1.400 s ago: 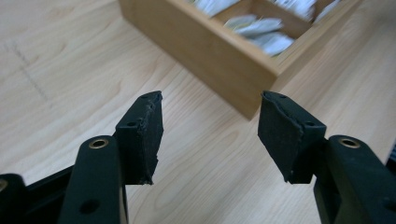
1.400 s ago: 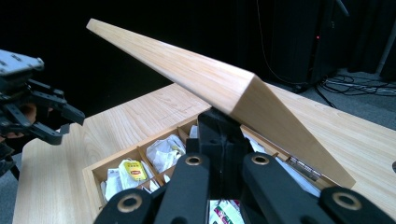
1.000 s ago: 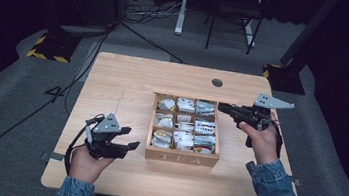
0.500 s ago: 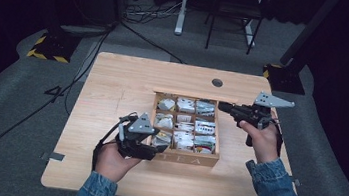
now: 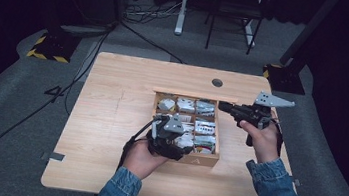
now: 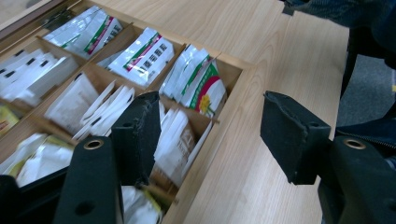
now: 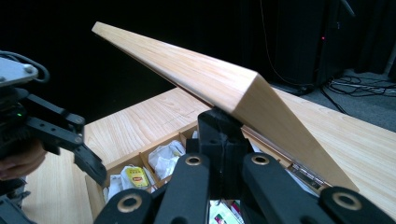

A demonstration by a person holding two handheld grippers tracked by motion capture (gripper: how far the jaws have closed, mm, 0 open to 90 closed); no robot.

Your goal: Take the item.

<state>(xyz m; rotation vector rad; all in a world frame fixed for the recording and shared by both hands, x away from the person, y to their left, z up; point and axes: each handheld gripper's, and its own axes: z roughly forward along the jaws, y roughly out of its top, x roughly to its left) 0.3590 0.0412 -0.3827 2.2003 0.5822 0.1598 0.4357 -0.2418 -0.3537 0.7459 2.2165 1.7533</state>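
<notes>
step: right claw [image 7: 219,140] holds the box lid [image 7: 210,79] propped open; left claw [image 5: 170,140] is coming in over the near-left corner of the wooden box [image 5: 205,159] to pick a sachet, by my read.
right claw: pressed together, pinching the lid's free edge; lid tilted up on its hinge at the box's far side.
left claw: spread, jaws have just been opening, nothing between the pads. In the left gripper view one jaw hangs over the compartments, the other outside the box wall, over the table [image 6: 261,70].
target: sachets [image 6: 196,81] stand packed in the box's compartments; the box sits right of centre on the table, nearer the person.
next move: shift the left claw so both jaws clear the box wall, drop straight into one compartment, pinch a single sachet by its top edge. Packets are thin and crowded, so taking two is a risk.
edges: box wall and thin dividers sit just beside the jaw; a skewed descent could catch them.
room: table left of the box is bare, wide for a set-down; right of the box is taken by the right hand; the lid limits headroom over the far row.
</notes>
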